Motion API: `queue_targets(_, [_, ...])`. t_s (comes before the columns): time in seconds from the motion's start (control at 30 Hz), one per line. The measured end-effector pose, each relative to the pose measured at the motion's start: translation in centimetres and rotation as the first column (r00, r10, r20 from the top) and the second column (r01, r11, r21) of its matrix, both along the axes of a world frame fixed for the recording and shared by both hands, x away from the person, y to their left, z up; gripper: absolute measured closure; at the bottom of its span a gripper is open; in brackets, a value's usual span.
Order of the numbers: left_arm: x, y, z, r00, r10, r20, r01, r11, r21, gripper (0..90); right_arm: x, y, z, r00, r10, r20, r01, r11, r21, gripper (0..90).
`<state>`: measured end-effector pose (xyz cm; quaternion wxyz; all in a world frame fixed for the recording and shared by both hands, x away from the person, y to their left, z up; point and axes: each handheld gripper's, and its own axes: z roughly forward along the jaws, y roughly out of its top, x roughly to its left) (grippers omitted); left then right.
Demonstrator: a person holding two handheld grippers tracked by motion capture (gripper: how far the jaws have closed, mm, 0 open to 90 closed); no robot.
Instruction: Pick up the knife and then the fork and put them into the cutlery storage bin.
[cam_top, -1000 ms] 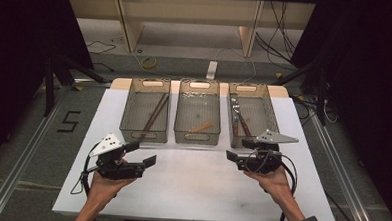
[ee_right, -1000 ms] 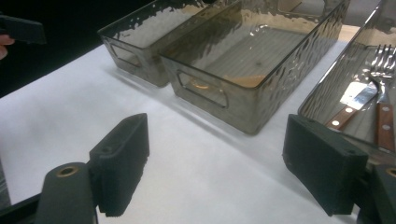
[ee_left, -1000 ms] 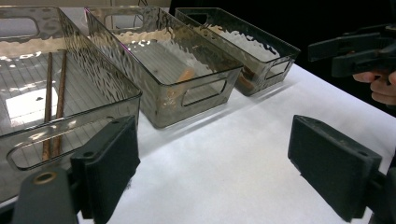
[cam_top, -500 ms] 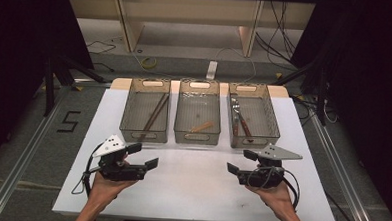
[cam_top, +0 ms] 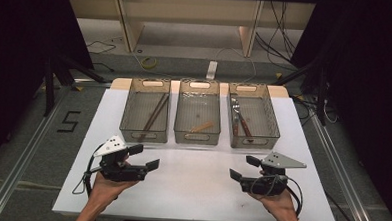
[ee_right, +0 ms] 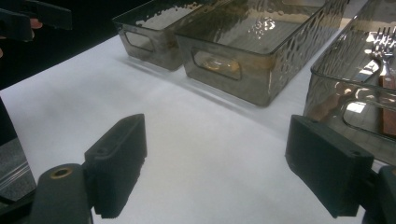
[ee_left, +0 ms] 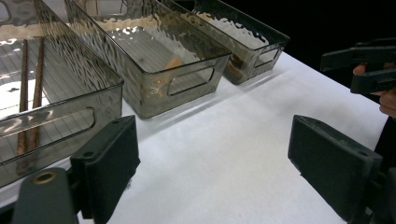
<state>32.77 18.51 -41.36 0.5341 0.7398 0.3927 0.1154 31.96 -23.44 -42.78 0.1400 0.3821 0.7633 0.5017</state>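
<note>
Three smoky clear bins stand in a row at the back of the white table (cam_top: 195,190). The left bin (cam_top: 145,111) holds two brown chopsticks (cam_top: 152,117). A small wooden piece (cam_top: 202,127) lies in the middle bin (cam_top: 198,110). The right bin (cam_top: 253,115) holds wooden-handled cutlery (cam_top: 239,123), with a fork (ee_right: 384,46) among it. My left gripper (cam_top: 144,157) is open over the near left of the table with nothing between its jaws. My right gripper (cam_top: 244,167) is open and empty at the near right. Each hand points its gripper toward the table's middle.
In the left gripper view, the left gripper (ee_left: 219,158) faces the bins (ee_left: 154,60), and the right gripper (ee_left: 369,70) shows farther off. In the right gripper view, the left gripper (ee_right: 32,18) sits at top left. White table (cam_top: 197,155) spreads between the hands and the bins.
My right gripper has drawn back from the right bin toward the near edge of the table. The left gripper has barely shifted. Both have stayed open.
</note>
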Motion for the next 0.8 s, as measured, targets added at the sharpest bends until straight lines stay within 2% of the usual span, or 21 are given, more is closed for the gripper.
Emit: queue_targets(0.8, [-0.04, -0.15, -0.13, 0.9998, -0.019, -0.011, 0.020, 0.9997, 0.013, 15.5, -0.41, -0.08, -0.05, 0.9997, -0.002, 0.023, 0.003, 0.9999, -0.012, 21.0])
